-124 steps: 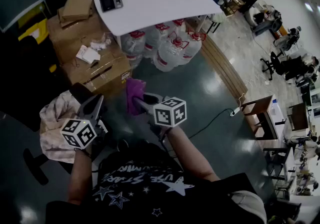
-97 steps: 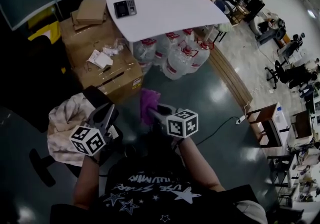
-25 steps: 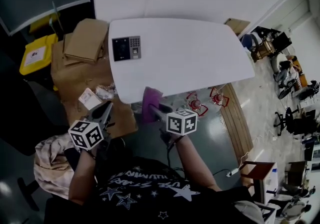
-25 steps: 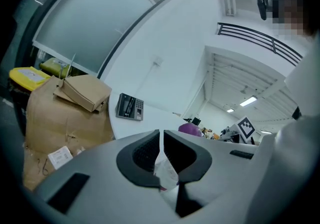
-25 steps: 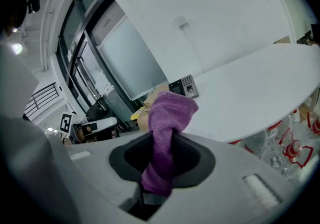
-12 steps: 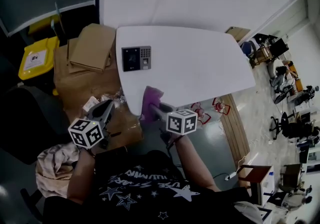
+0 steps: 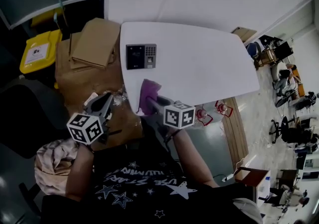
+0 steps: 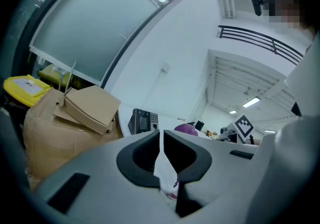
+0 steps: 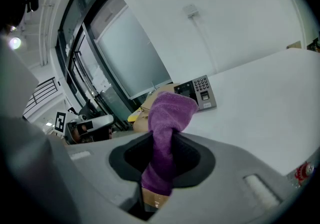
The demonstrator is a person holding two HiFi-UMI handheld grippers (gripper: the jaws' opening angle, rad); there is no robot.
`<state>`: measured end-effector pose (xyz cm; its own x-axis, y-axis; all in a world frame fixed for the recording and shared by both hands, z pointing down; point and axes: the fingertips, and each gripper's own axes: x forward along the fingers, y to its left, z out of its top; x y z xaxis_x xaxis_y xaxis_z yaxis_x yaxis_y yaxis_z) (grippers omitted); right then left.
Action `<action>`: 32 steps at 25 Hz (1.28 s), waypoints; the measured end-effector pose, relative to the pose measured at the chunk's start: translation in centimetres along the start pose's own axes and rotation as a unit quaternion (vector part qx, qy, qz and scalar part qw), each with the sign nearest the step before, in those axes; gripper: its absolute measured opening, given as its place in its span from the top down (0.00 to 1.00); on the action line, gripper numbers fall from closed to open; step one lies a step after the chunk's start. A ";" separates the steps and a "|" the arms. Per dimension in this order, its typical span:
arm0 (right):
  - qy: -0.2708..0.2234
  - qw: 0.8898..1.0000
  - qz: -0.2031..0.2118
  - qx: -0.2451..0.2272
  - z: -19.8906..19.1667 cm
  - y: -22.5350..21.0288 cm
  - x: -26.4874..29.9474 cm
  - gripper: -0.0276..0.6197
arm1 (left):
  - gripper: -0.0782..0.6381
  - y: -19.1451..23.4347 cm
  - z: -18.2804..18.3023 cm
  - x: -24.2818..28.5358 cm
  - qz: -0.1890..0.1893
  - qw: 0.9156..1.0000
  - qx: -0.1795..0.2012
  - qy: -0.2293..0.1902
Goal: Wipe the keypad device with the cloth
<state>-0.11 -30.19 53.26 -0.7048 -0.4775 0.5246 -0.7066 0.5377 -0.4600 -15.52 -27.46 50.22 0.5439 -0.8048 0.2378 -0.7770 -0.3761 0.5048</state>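
The keypad device [image 7: 141, 56] is a dark slab with a screen and number keys, lying near the left end of the white table [image 7: 199, 63]. My right gripper [image 7: 155, 103] is shut on a purple cloth [image 7: 148, 95], which hangs over the table's near edge, short of the device. In the right gripper view the cloth [image 9: 168, 118] sticks up between the jaws, with the keypad device [image 9: 200, 93] beyond it. My left gripper [image 7: 103, 104] is shut and holds nothing, off the table's left corner. Its view shows the keypad device [image 8: 142, 120] ahead.
Cardboard boxes [image 7: 92, 43] are stacked left of the table, with a yellow bin [image 7: 37, 53] beyond them. Water jugs [image 7: 219, 108] stand under the table's right side. A heap of pale fabric [image 7: 55, 155] lies at the lower left. Office chairs stand far right.
The person has walked up to the table, so table and keypad device now lie much closer. The purple cloth has reached the table's near edge. Both grippers stay shut.
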 end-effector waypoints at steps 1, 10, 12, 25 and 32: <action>0.003 1.000 0.006 -0.005 0.4 -0.1 0.5 0.81 | 0.85 0.2 0.2 0.3 0.006 1.000 0.001 -0.002; 0.028 0.996 0.067 -0.047 5.7 -2.7 5.8 0.81 | 0.85 2.8 3.0 4.0 0.088 0.996 0.011 -0.019; 0.036 0.994 0.073 -0.066 7.0 -3.2 7.0 0.81 | 0.88 3.4 3.7 5.0 0.110 0.994 0.015 -0.023; 0.065 0.985 0.124 -0.106 10.9 -4.5 13.5 0.81 | 0.88 5.2 5.5 10.1 0.155 0.987 0.015 -0.027; 0.078 0.982 0.120 -0.121 11.5 -5.3 16.9 0.81 | 0.88 6.4 6.1 11.1 0.181 0.983 0.010 -0.021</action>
<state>-8.99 -49.14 56.30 -0.8180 -0.2139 0.5340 -0.4720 0.7802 -0.4104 -16.43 -41.58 51.01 0.2172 -0.9060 0.3634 -0.9236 -0.0703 0.3767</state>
